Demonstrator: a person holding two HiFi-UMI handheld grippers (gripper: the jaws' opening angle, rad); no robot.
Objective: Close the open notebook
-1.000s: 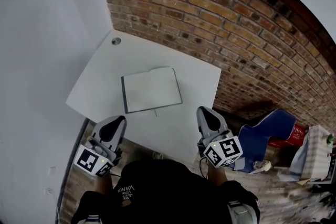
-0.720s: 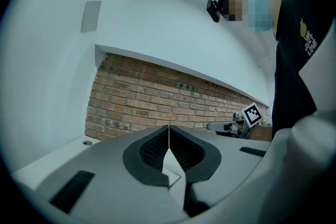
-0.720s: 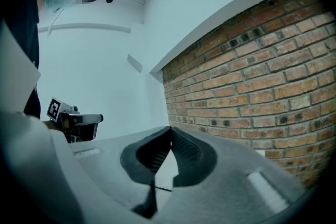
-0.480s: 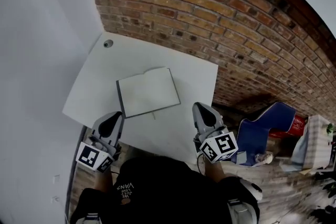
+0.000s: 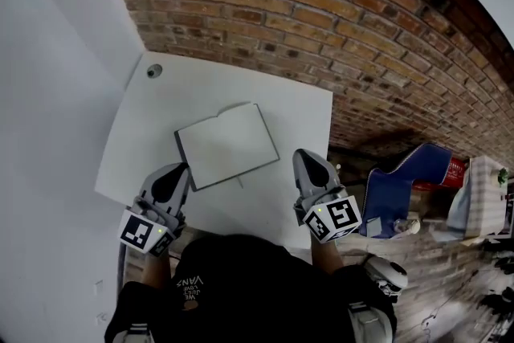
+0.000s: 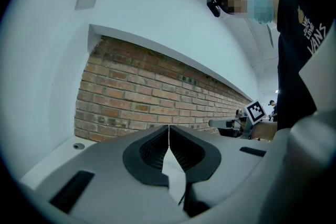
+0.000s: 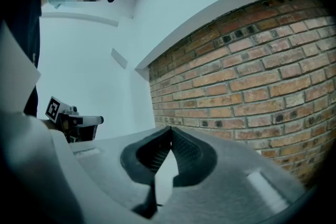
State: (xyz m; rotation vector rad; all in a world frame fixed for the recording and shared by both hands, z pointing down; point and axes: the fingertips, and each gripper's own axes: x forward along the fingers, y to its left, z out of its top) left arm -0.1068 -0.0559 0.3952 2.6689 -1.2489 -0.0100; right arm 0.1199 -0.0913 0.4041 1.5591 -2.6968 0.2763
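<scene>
An open notebook (image 5: 227, 145) lies flat on the white table (image 5: 297, 116), its blank white page up, a dark cover edge along its left side and a thin ribbon at its near edge. My left gripper (image 5: 178, 170) is shut and empty, its tips just short of the notebook's near left corner. My right gripper (image 5: 308, 157) is also shut and empty, a little right of the notebook's near right corner. In the left gripper view the jaws (image 6: 169, 136) meet with nothing between them; the right gripper view shows the same (image 7: 170, 136). The notebook is hidden in both gripper views.
A brick wall (image 5: 337, 20) runs behind the table and a white wall (image 5: 48, 92) closes the left side. A round cable hole (image 5: 153, 71) sits at the table's far left corner. A blue seat (image 5: 401, 189) and clutter stand on the floor at the right.
Both grippers have moved forward over the table's near edge toward the notebook. Their jaws have stayed shut. The notebook has not moved.
</scene>
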